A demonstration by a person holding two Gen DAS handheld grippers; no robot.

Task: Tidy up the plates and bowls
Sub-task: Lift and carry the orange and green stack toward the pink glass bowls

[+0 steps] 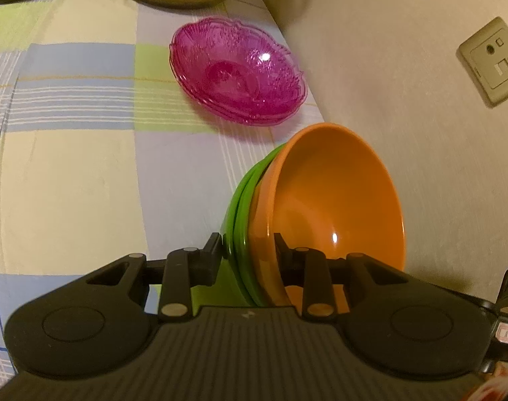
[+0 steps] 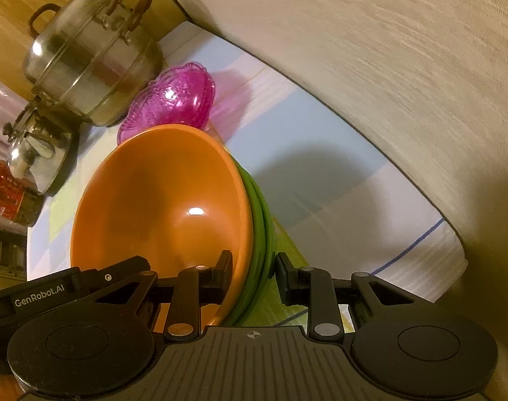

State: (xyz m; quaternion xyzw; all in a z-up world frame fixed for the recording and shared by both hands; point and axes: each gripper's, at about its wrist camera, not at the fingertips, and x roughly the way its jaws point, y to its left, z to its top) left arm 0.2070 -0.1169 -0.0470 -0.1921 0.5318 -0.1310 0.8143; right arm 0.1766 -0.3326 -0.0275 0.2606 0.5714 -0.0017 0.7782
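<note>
**A:** While both are clamped on, which tool has what?

**B:** Left tool (image 1: 247, 250) and right tool (image 2: 252, 269) each pinch the rim of the same nested stack: orange bowl (image 2: 160, 200) inside green bowls (image 2: 262, 234), tipped up on edge over the checkered table (image 1: 87, 167).

**A:** And beyond it?

**B:** Pink glass dishes (image 1: 237, 73) stacked near the wall, steel pot (image 2: 90, 63) and kettle (image 2: 36, 150) behind.

Left gripper (image 1: 249, 254) and right gripper (image 2: 250, 272) — fingers closed on something, both tilted.

Warm dim light, blurred, perhaps motion; fisheye-warped
</note>
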